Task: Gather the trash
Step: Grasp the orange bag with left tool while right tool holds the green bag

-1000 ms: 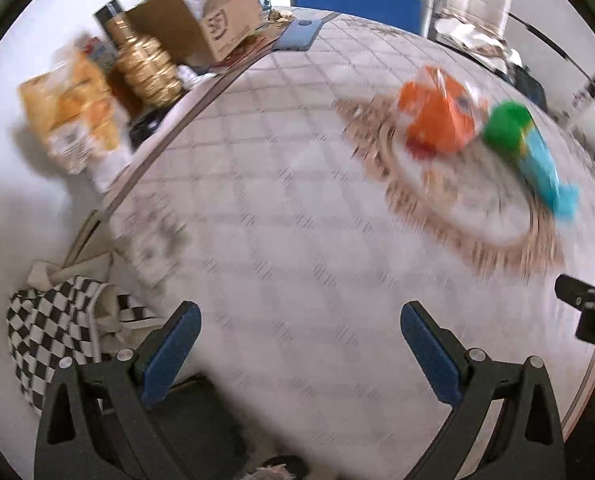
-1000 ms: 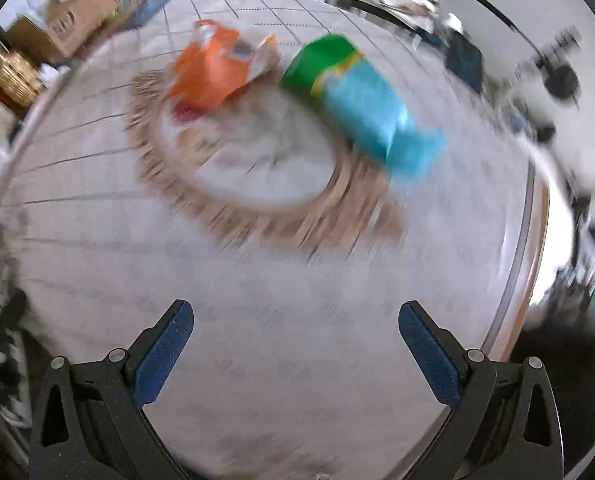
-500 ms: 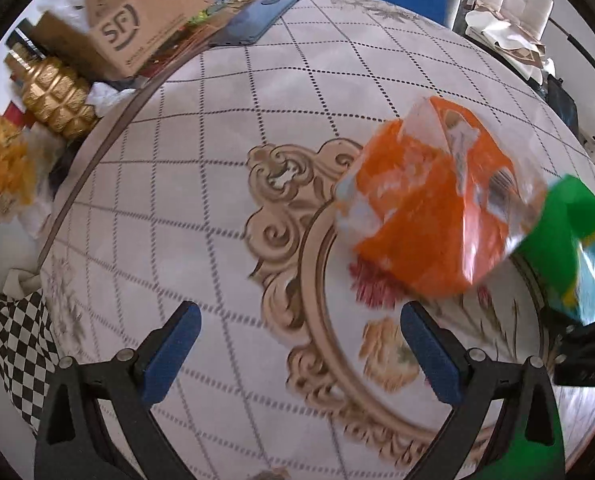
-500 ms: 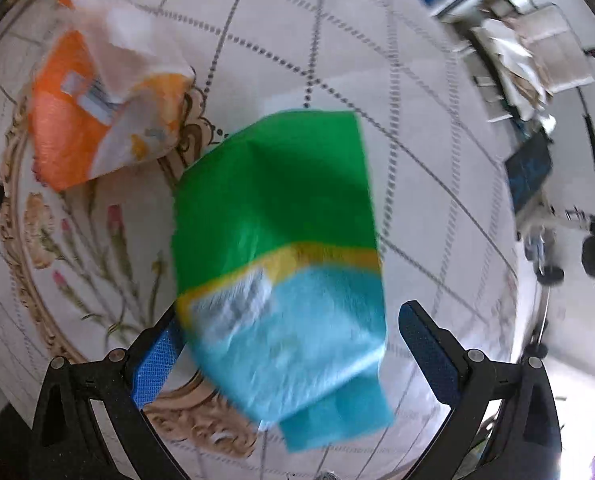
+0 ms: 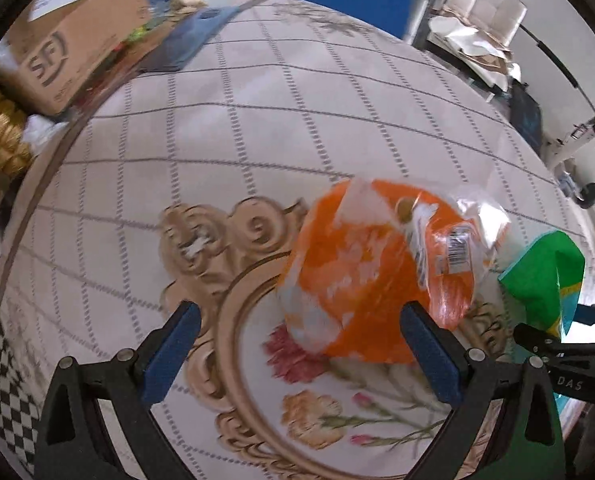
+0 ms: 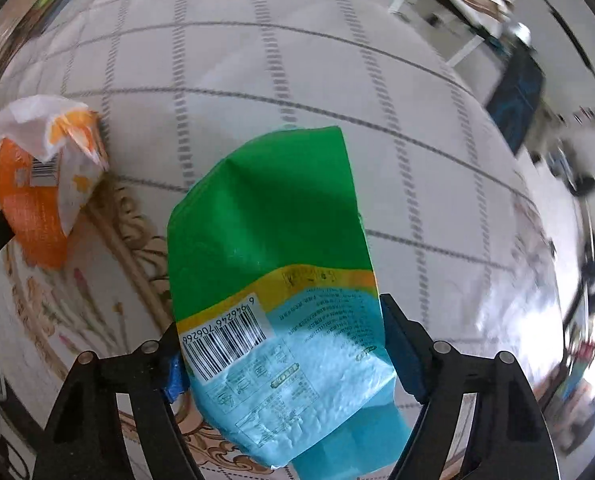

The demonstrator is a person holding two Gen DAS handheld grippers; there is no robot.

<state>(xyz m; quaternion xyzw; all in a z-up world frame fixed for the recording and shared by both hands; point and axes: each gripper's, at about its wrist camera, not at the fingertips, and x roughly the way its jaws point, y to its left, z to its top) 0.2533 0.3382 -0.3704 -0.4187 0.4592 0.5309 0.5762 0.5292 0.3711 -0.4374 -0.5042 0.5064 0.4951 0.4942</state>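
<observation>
My right gripper (image 6: 281, 344) has its jaws set around the lower, light-blue half of the green and blue bag (image 6: 273, 280). Both blue pads meet the bag's sides; I cannot tell whether they are pressing it or only touching. The bag stands up between the fingers, green end away from me, its barcode facing the camera, its film creased and dented. In the left wrist view the same bag (image 5: 549, 280) shows at the far right.

My left gripper (image 5: 297, 352) is spread wide and grips nothing. The orange bag (image 5: 377, 280) lies just ahead of it, nearer the right pad (image 5: 429, 356) than the left one, and overlaps that pad in the view; contact I cannot confirm. It is a crumpled orange and white wrapper with a clear torn top and a barcode label, resting on the floral medallion of the tablecloth (image 5: 257, 120).

The two bags sit near each other, apart by a strip of cloth. In the right wrist view, bare cloth runs beyond and right of the held bag to the table edge (image 6: 577, 280). In the left wrist view the left edge carries a cardboard box (image 5: 73, 36), a gold bottle (image 5: 1, 140) and a dark flat item (image 5: 189, 40), all well apart from the bags.
</observation>
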